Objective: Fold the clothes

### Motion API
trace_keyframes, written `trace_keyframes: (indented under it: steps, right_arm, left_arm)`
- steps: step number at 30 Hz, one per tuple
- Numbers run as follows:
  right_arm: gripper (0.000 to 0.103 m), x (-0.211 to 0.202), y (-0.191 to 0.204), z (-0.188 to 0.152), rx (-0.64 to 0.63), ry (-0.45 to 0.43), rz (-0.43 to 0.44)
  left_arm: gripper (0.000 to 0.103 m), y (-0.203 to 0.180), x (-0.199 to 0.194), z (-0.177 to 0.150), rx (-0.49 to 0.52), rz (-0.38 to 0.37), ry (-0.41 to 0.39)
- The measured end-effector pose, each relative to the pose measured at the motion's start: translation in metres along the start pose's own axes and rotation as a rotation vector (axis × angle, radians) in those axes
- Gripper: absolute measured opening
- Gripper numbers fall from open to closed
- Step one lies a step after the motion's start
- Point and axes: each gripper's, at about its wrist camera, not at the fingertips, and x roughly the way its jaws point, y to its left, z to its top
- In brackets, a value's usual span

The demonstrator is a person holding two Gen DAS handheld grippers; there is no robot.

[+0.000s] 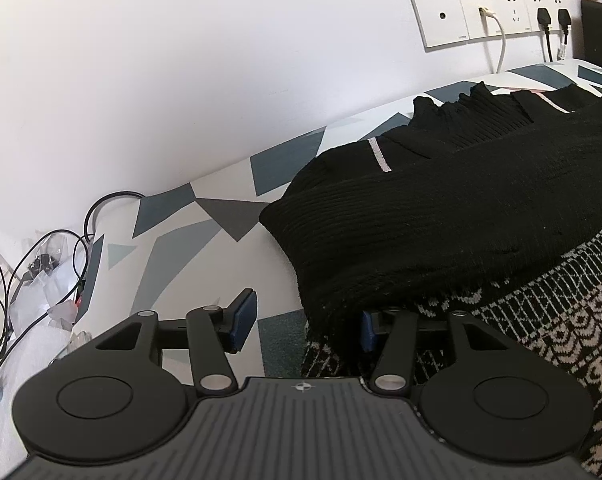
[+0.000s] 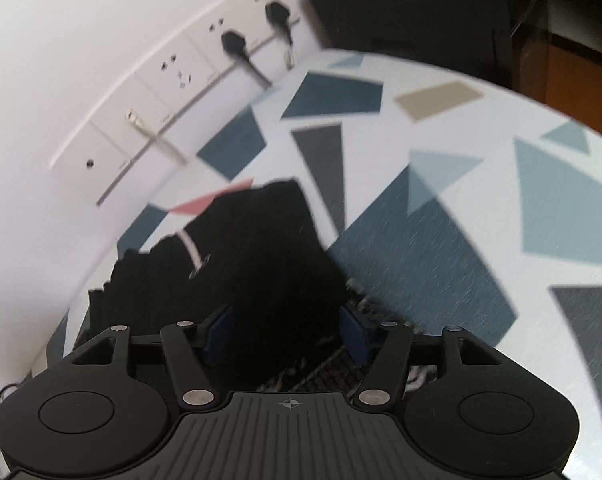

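A black knit sweater [image 1: 441, 208] lies folded on the patterned table [image 1: 189, 240], with a black-and-white patterned part [image 1: 561, 320] showing under it at the right. My left gripper [image 1: 305, 324] is open at the sweater's near left edge; its right finger [image 1: 367, 330] is tucked under the fabric and its left finger [image 1: 243, 316] stands over bare table. In the blurred right wrist view the sweater [image 2: 261, 264] fills the gap of my right gripper [image 2: 285, 334], whose jaws stand wide apart, open.
White wall sockets [image 1: 497, 12] with plugs and cords run along the wall behind the table [image 2: 441, 240]. Loose cables and plastic bags [image 1: 33, 276] lie off the table's left end. A dark box [image 2: 401, 0] stands at the far right.
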Motion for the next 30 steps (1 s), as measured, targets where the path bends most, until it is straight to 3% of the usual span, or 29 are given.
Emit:
trace_keyframes:
  steps: [3, 4, 5, 7, 8, 12, 17, 24, 27, 30]
  right_arm:
    - [0.051, 0.008, 0.008, -0.002, -0.006, 0.029, -0.016]
    - [0.04, 0.011, 0.01, -0.003, -0.008, 0.038, -0.021]
    - [0.021, 0.014, 0.013, -0.004, -0.009, 0.048, -0.026]
    - [0.009, 0.016, 0.017, -0.002, -0.012, 0.055, -0.03]
    - [0.007, 0.016, 0.019, 0.001, -0.013, 0.052, -0.011]
    - [0.006, -0.003, 0.049, 0.017, -0.106, -0.01, 0.103]
    - [0.006, -0.038, 0.073, 0.031, -0.224, -0.175, 0.276]
    - [0.006, 0.012, 0.023, 0.025, -0.161, -0.045, 0.114]
    - [0.009, 0.019, 0.011, 0.014, -0.156, -0.021, 0.075]
    - [0.019, 0.026, 0.002, 0.004, -0.161, -0.002, 0.038]
  left_arm:
    - [0.053, 0.001, 0.0, 0.0, -0.004, -0.001, 0.003]
    - [0.054, 0.001, 0.0, 0.0, -0.009, -0.001, 0.005]
    - [0.054, 0.002, 0.0, 0.0, -0.018, -0.003, 0.008]
    - [0.056, 0.004, 0.001, 0.001, -0.038, -0.005, 0.015]
    - [0.056, 0.005, 0.001, 0.001, -0.048, -0.006, 0.018]
    - [0.056, 0.005, 0.002, 0.003, -0.065, 0.001, 0.024]
    - [0.056, 0.003, 0.004, 0.004, -0.074, 0.015, 0.021]
    - [0.056, 0.001, 0.004, 0.004, -0.041, 0.011, 0.016]
    - [0.062, 0.002, 0.005, 0.003, -0.039, 0.015, 0.016]
    - [0.07, 0.003, 0.006, 0.005, -0.046, 0.029, 0.03]
